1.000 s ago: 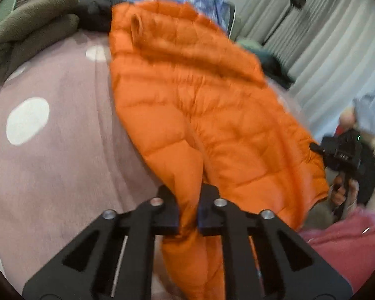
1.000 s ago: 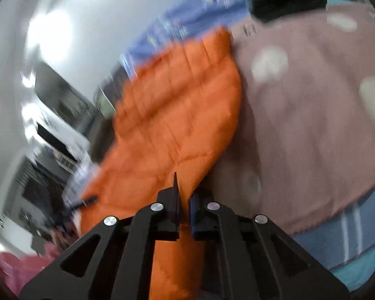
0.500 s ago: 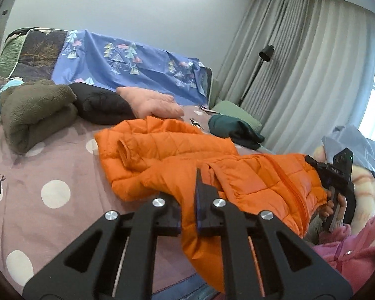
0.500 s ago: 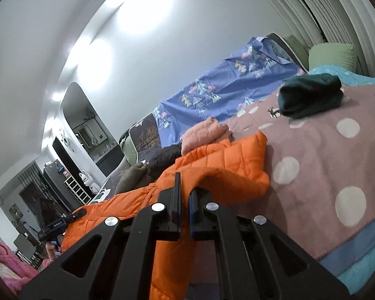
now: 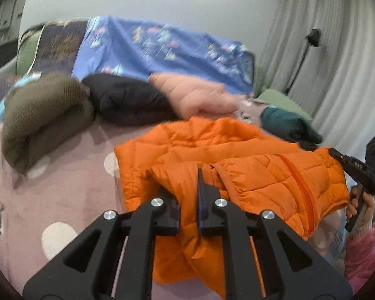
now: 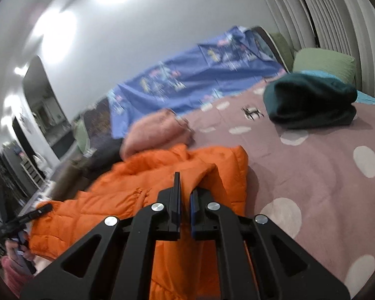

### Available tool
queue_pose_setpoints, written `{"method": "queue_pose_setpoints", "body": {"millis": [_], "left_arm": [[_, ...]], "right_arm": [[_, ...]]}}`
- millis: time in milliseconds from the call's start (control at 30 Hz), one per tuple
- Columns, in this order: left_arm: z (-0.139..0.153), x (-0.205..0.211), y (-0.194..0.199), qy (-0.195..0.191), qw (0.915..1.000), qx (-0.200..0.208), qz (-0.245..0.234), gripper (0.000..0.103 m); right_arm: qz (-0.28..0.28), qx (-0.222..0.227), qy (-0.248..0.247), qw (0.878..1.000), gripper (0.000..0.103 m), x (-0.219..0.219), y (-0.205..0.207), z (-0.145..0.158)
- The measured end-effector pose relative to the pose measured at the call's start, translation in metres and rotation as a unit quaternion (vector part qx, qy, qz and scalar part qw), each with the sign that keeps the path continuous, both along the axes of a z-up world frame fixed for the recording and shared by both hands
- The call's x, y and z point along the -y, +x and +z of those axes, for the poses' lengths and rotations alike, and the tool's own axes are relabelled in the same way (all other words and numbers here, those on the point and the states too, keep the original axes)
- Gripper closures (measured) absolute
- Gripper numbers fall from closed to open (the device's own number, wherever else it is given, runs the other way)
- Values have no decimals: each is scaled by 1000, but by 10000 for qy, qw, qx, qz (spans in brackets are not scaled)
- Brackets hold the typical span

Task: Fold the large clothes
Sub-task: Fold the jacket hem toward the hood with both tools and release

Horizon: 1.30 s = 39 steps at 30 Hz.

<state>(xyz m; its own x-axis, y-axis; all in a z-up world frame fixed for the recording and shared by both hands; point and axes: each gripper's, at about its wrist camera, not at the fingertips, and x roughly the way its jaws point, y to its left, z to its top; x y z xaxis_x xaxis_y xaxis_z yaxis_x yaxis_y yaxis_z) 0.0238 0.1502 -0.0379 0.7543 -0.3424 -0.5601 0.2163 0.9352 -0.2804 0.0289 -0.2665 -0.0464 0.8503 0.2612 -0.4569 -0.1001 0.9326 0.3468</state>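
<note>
We are mid-fold on the orange puffer jacket [image 5: 250,175]. Our left tool [image 5: 188,207] is clenched on a bunched edge of it, the quilted fabric pinched between the jaws and hanging below them; our right tool [image 6: 185,207] is likewise clamped on another edge of the same jacket [image 6: 137,190]. The jacket's far part lies on the mauve dotted bedspread [image 5: 62,195] ahead of the tools, while the near part is lifted and doubled over towards it, so we judge one fold as under way, not finished.

Beyond the left tool, a rolled olive garment [image 5: 42,115], a black one [image 5: 127,100] and a pink quilted one [image 5: 195,95] sit in a row, and a dark teal bundle [image 6: 312,100] lies ahead and right of the right tool; these look already folded. What remains, we think, is to lay the held edge down, smooth it, and fold the jacket smaller.
</note>
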Motion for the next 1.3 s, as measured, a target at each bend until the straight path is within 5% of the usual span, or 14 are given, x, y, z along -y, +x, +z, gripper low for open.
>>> {"method": "queue_pose_setpoints", "body": {"millis": [167, 267, 333, 400, 467, 567, 933, 1033, 1100, 1167, 1233, 1300], "left_arm": [[-44, -4, 37, 2, 9987, -467, 225, 86], [-47, -7, 38, -96, 9982, -543, 222, 79], [-36, -10, 29, -209, 9982, -537, 177, 58], [-17, -15, 8, -265, 9993, -193, 161, 32], [-1, -16, -12, -127, 9995, 126, 260, 26], [12, -25, -36, -180, 9992, 286, 207, 25], [-29, -3, -85, -149, 9931, -750, -885, 25], [-38, 10, -88, -156, 9900, -843, -1122, 30], [-45, 16, -84, -222, 9877, -924, -1243, 72], [-52, 22, -75, -356, 9846, -1105, -1308, 84], [-55, 27, -66, -379, 9842, -1171, -1272, 91], [-48, 28, -62, -408, 9850, -1054, -1307, 93]], "right_arm": [[-164, -564, -35, 9983, 89, 5, 32, -36], [-245, -701, 74, 9972, 65, 9, 26, -34], [-260, -555, 190, 9979, 41, 12, 5, -17], [-275, -226, 77, 9993, 35, 13, -20, 2], [-242, -56, -78, 9997, 35, 15, -41, 15], [-99, -140, -218, 9996, 35, 16, -61, 16], [657, -1176, -454, 9898, 29, 0, -88, -37], [852, -1263, -527, 9869, 29, -8, -87, -44], [968, -1306, -516, 9854, 29, -14, -84, -48], [1161, -1319, -590, 9827, 30, -22, -80, -49], [1324, -1255, -744, 9804, 56, -30, -80, -49], [1337, -1040, -851, 9819, 67, -34, -77, -38]]}}
